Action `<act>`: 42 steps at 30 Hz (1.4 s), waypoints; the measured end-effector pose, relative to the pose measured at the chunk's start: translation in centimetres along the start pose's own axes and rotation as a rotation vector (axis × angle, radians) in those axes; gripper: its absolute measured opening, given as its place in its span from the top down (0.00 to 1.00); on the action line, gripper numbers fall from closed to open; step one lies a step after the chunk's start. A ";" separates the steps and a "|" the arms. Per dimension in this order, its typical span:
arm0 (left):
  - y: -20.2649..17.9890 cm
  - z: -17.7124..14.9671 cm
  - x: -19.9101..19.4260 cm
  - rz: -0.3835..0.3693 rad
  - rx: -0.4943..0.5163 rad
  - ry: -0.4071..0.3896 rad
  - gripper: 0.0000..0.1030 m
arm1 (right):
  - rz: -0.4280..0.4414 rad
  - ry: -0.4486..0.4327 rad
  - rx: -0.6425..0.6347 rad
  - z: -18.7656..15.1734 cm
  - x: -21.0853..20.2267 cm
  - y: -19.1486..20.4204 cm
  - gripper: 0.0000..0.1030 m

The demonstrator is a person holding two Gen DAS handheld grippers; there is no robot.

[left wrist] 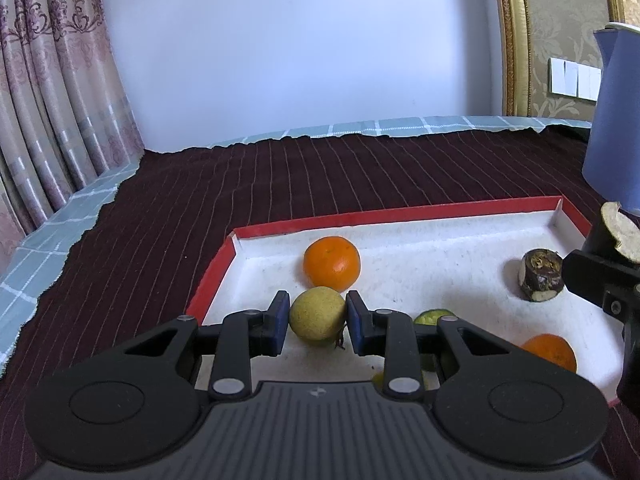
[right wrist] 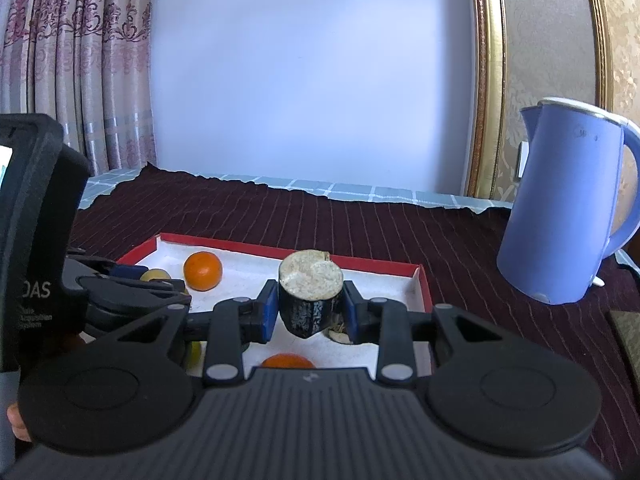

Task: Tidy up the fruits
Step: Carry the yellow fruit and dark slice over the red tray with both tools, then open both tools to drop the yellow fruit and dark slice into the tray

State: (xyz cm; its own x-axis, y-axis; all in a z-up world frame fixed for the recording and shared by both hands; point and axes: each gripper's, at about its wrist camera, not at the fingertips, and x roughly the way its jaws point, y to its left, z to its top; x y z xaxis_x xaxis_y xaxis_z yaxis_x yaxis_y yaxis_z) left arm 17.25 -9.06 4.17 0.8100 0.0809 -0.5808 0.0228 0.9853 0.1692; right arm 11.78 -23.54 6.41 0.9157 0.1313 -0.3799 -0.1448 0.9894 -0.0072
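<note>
Right gripper point(right wrist: 310, 312) has its blue pads clamped on a dark-skinned chunk point(right wrist: 311, 300) with a pale cut top, held above the red-rimmed tray point(right wrist: 422, 280). Inside the tray, an orange point(right wrist: 202, 271) sits toward the far left corner, another orange point(right wrist: 287, 361) near the front edge. Left gripper point(right wrist: 128, 280) reaches over the tray's left side by a yellowish fruit point(right wrist: 155, 275). Blue kettle point(right wrist: 568, 208) stands right of the tray.

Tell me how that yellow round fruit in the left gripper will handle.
The yellow round fruit looks spherical, so it would probably roll if released on the tray. The left gripper touches only its curved sides, so it may slip. It seems firm.
</note>
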 end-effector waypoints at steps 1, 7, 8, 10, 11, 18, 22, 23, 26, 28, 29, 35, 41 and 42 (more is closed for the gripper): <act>0.0 0.1 0.1 0.001 -0.001 -0.002 0.71 | 0.000 0.003 0.004 0.1 0.2 -0.1 0.70; -0.1 0.6 1.2 0.002 -0.006 0.000 0.71 | -0.005 0.017 0.024 0.1 1.5 -0.8 0.70; -0.1 0.7 1.2 0.004 -0.008 -0.003 0.71 | -0.007 0.019 0.025 0.1 1.7 -0.8 0.70; -0.1 0.8 1.4 0.003 -0.009 -0.004 0.71 | -0.010 0.022 0.026 0.1 2.1 -0.9 0.70; -0.1 0.8 1.5 0.001 -0.010 -0.005 0.71 | -0.013 0.023 0.027 0.1 2.2 -0.9 0.70; -0.2 1.2 1.9 -0.012 -0.014 -0.010 0.71 | -0.030 0.032 0.006 0.3 3.3 -0.6 0.70; -0.1 1.4 2.2 -0.008 -0.021 -0.011 0.71 | -0.034 0.036 0.000 0.5 3.7 -0.3 0.70; 0.0 1.4 2.3 -0.009 -0.024 -0.009 0.71 | -0.037 0.038 -0.001 0.5 3.9 -0.3 0.70; 0.1 1.6 2.5 -0.014 -0.031 -0.008 0.71 | -0.041 0.043 -0.002 0.5 4.1 -0.1 0.70; 0.1 1.7 2.7 -0.012 -0.031 -0.008 0.71 | -0.046 0.047 -0.002 0.6 4.3 -0.1 0.70; 0.0 1.7 2.7 -0.012 -0.030 -0.008 0.71 | -0.050 0.051 0.001 0.6 4.5 -0.1 0.70; -0.2 1.8 3.1 -0.014 -0.025 -0.010 0.71 | -0.064 0.063 0.002 0.6 5.2 0.1 0.70; -0.4 1.7 3.2 -0.024 -0.019 -0.011 0.71 | -0.081 0.077 0.010 0.5 6.1 0.2 0.66; -0.4 1.7 3.2 -0.024 -0.020 -0.008 0.71 | -0.087 0.078 0.010 0.5 6.1 0.2 0.58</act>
State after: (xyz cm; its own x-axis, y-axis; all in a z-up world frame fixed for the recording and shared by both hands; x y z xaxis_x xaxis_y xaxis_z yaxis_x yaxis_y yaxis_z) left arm 20.89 -9.45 3.60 0.8141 0.0565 -0.5780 0.0304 0.9898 0.1395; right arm 17.55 -22.51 4.52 0.8925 0.0398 -0.4493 -0.0616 0.9975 -0.0340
